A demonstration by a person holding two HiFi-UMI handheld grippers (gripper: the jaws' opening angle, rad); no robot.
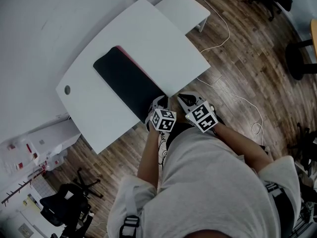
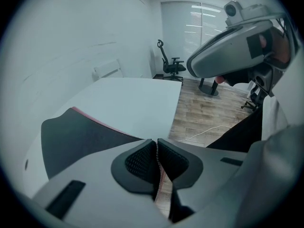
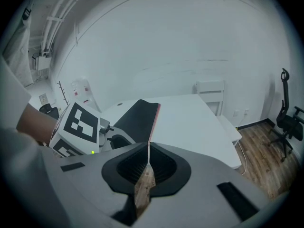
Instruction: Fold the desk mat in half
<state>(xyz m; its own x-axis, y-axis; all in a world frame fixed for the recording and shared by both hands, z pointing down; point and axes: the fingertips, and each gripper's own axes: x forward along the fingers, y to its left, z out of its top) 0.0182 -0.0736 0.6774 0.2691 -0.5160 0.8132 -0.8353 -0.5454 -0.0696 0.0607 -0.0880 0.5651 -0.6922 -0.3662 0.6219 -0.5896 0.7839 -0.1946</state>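
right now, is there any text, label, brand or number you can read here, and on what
No readable text in any view.
Left marker cube: black-and-white squares only, no letters.
Right marker cube: the same.
Desk mat: plain black, pink edge, no print.
Red-and-white items at lower left: too small to read.

The person's grey plastic left gripper (image 1: 159, 103) and right gripper (image 1: 186, 99) are side by side, close to the body. Both bare forearms (image 1: 148, 155) reach forward and down. Each gripper's jaws are pressed together on the thin edge of the black desk mat (image 1: 126, 78).
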